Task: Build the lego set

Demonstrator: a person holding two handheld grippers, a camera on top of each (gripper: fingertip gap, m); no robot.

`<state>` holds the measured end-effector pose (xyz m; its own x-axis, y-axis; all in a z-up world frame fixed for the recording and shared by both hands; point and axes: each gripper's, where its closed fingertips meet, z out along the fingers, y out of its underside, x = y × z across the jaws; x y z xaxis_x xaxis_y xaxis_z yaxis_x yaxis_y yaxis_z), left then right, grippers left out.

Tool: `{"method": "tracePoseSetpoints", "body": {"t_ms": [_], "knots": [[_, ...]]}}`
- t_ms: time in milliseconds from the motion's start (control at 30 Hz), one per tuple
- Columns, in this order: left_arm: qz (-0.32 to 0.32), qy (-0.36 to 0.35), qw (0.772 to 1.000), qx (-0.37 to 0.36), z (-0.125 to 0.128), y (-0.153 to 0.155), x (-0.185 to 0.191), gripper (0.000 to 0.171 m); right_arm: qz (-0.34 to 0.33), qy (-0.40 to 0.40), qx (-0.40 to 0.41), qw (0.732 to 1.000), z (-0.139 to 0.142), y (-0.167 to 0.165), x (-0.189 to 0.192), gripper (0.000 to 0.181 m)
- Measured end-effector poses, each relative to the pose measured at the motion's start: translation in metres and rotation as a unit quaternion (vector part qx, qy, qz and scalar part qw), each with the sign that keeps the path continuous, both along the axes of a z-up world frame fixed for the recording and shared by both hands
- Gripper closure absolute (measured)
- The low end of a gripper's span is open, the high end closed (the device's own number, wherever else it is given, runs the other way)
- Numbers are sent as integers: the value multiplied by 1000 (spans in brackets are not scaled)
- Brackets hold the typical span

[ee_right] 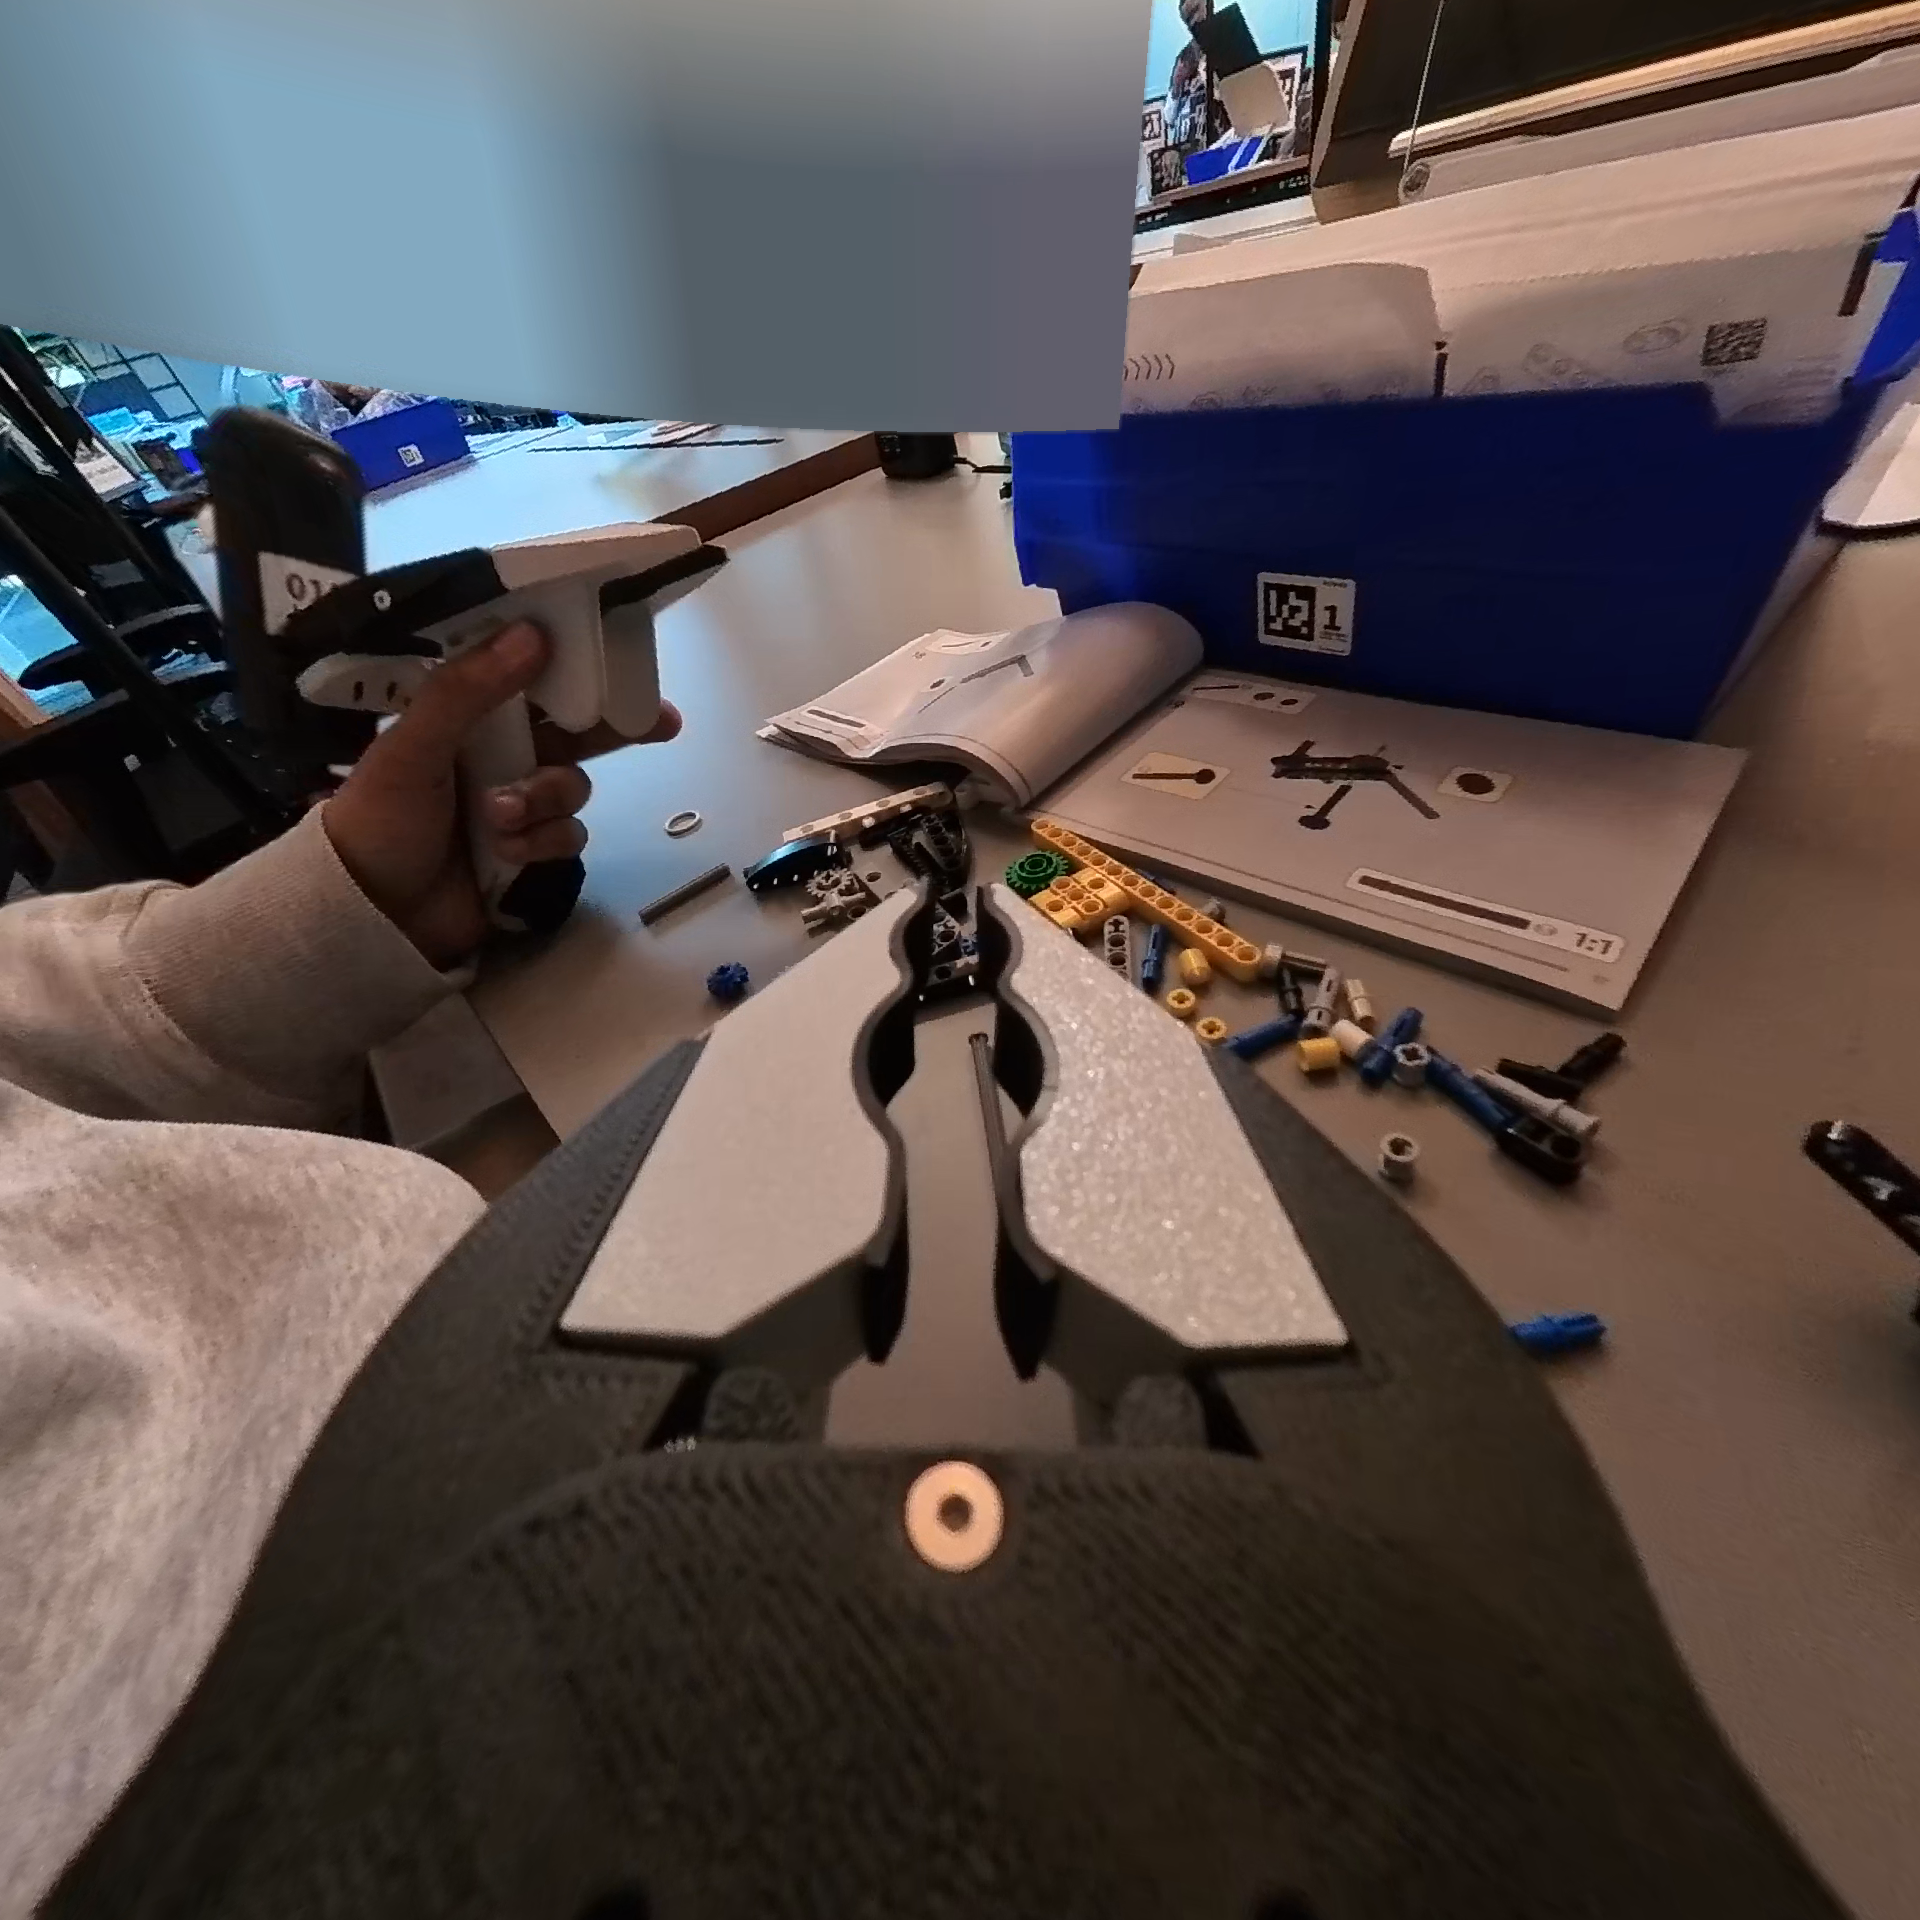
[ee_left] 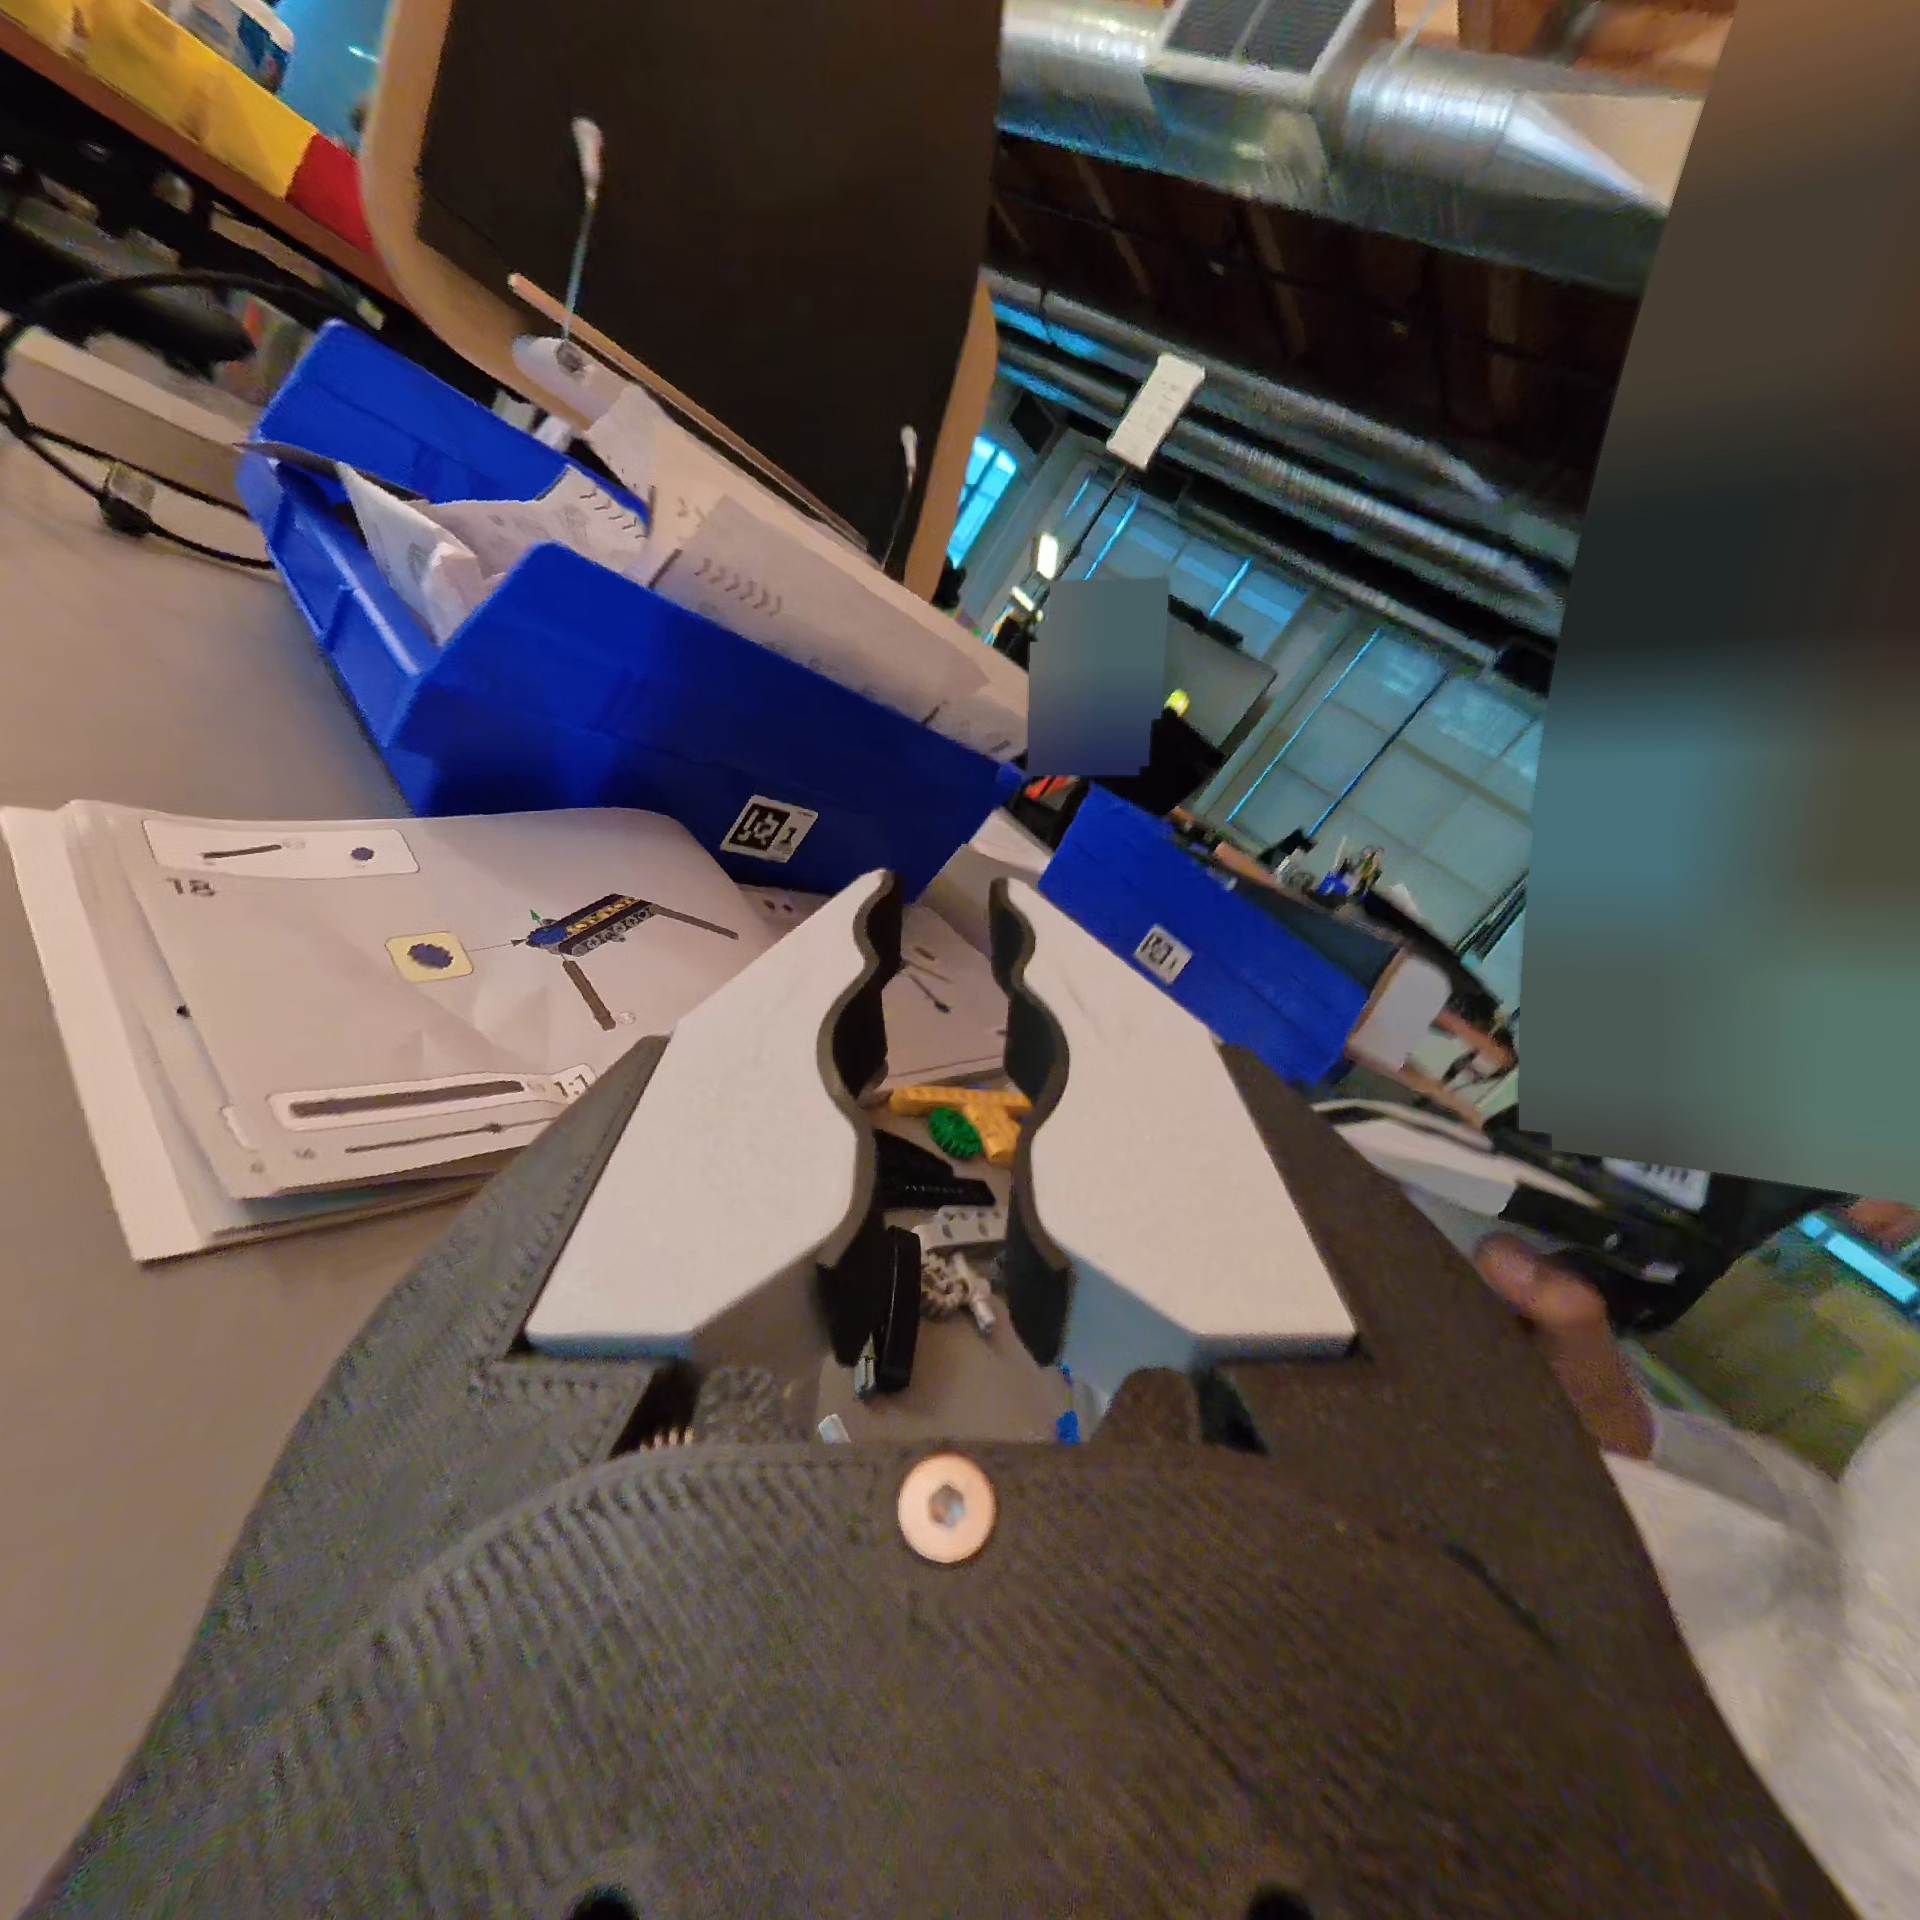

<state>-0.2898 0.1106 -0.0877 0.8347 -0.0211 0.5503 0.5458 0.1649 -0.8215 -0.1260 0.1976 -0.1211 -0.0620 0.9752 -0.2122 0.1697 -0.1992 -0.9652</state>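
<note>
My right gripper (ee_right: 953, 902) is nearly shut around a small black lego assembly (ee_right: 943, 951) at its tips; a thin grey axle (ee_right: 989, 1112) runs back from it between the fingers. Loose parts lie just beyond: yellow beams (ee_right: 1143, 904), a green gear (ee_right: 1034, 871), blue and grey pins (ee_right: 1382, 1049). My left gripper (ee_left: 943, 891) is held tilted up in the air, slightly open and empty; through its gap I see the yellow beams (ee_left: 966, 1101) and green gear (ee_left: 954, 1130). The left gripper also shows in the right wrist view (ee_right: 712, 561), held by a hand.
An open instruction booklet (ee_right: 1403, 831) lies on the grey table, also in the left wrist view (ee_left: 364, 987). A blue bin (ee_right: 1455, 540) with paper bags stands behind it. A loose grey axle (ee_right: 683, 894) and small blue gear (ee_right: 727, 979) lie at the left. A second blue bin (ee_left: 1195, 945) stands farther off. Spacing between my two grippers at the tips: around 20 centimeters. It is some 12 centimeters from my right tips to the green gear (ee_right: 1034, 871). It turns up in the left wrist view (ee_left: 957, 1130) as well.
</note>
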Motion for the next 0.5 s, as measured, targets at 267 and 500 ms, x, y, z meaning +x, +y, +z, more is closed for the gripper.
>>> {"method": "tracePoseSetpoints", "body": {"t_ms": [267,500], "knots": [[-115,130,983,-67,-9,44,97,171,5,-6,-9,1000,-2,-2,-3,174],[-43,266,960,-71,-2,56,128,171,8,-12,-6,1000,-4,-4,-4,172]]}}
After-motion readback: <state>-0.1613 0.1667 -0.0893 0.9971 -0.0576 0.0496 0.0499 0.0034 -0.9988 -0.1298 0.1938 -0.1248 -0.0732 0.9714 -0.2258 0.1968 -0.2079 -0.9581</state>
